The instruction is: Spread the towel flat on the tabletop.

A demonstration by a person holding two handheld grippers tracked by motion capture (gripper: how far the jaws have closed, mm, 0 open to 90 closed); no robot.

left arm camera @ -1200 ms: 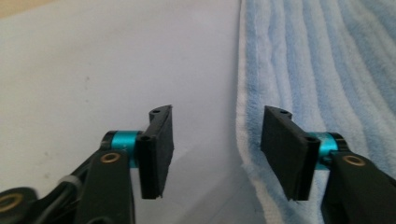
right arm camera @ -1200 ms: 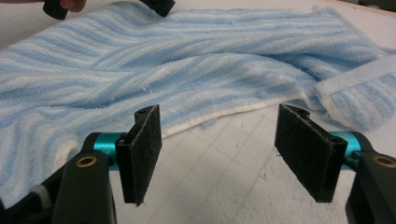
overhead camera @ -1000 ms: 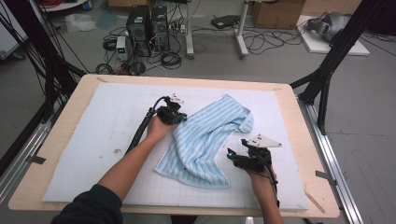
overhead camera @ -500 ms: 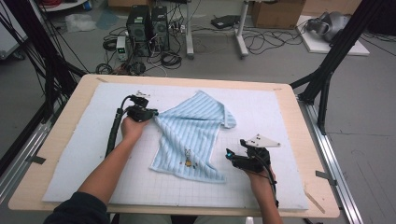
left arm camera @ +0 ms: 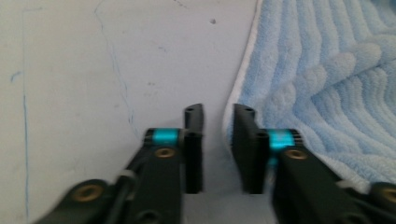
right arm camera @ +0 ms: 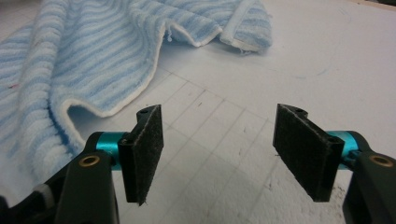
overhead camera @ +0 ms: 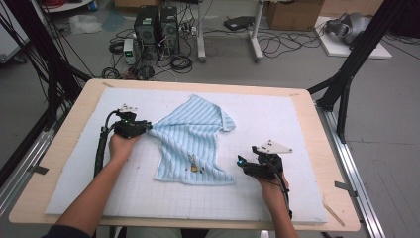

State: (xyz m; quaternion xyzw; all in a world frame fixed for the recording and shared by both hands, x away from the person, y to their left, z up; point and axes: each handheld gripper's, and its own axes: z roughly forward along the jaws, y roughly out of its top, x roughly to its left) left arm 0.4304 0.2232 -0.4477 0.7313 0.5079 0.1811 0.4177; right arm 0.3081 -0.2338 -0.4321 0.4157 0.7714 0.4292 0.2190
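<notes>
High view — L gripper (overhead camera: 146, 128) just let go of towel (overhead camera: 190, 141), R gripper (overhead camera: 241, 163) open.

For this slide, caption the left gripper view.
Left gripper, fingers slightly apart, beside the light-blue striped terry towel's white-hemmed edge.

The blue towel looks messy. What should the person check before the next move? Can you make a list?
1. Left gripper has let go of the towel: ok. Its jaws have just been opening, with nothing between them and the towel edge beside one.
2. Right gripper ready to grab: ok, jaws wide apart over the bare mat.
3. Right gripper touching the towel: not ok, the edge lies off to its side.
4. Towel lying flat: not ok, the far corner is folded over and the near edge curls up.
5. Towel fully on the mat: ok.
</notes>
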